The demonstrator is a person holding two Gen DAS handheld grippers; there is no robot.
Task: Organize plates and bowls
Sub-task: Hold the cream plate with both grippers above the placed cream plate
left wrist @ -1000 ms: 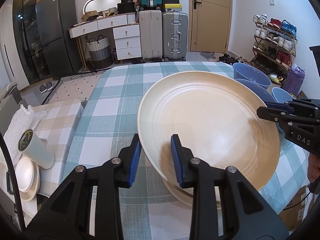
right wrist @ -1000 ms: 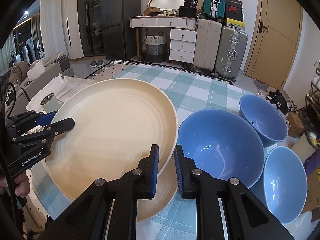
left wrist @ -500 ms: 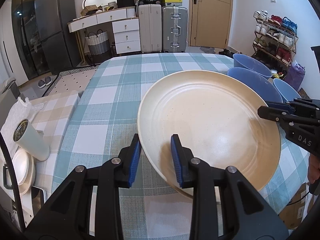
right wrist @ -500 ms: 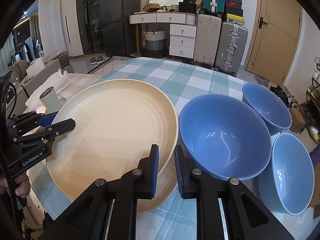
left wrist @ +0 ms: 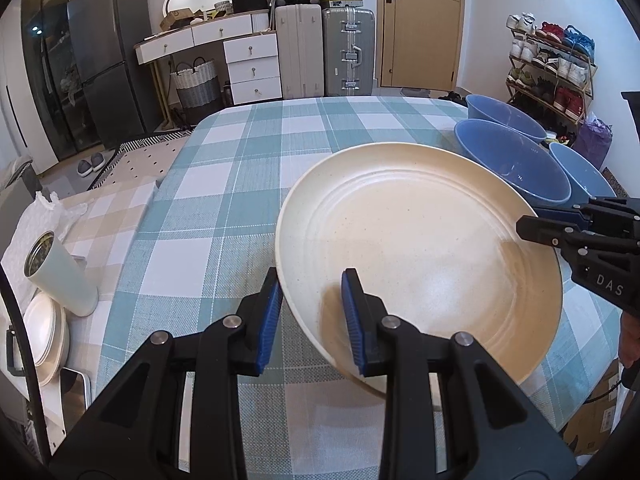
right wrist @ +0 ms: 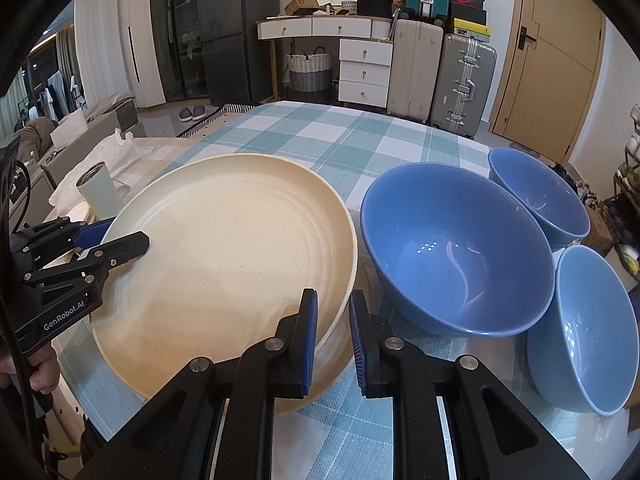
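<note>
Blue ceramic bowls, three (right wrist: pixel 456 252) (right wrist: pixel 540 196) (right wrist: pixel 584 344), crowd the worktop's (left wrist: pixel 248 160) right edge, largest just beside the round cream speckled plate (left wrist: pixel 416 248). Plate is ridged, glossy, near the front edge. Left tool (left wrist: pixel 310 312) and right tool (right wrist: pixel 332 328) each clamp opposite rims. Pale green tumbler (left wrist: pixel 60 276) sits left, off-worktop.

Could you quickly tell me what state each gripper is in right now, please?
Left gripper: shut on the rim of the large round cream ceramic plate.
Right gripper: shut on the opposite rim of the same plate.
</note>
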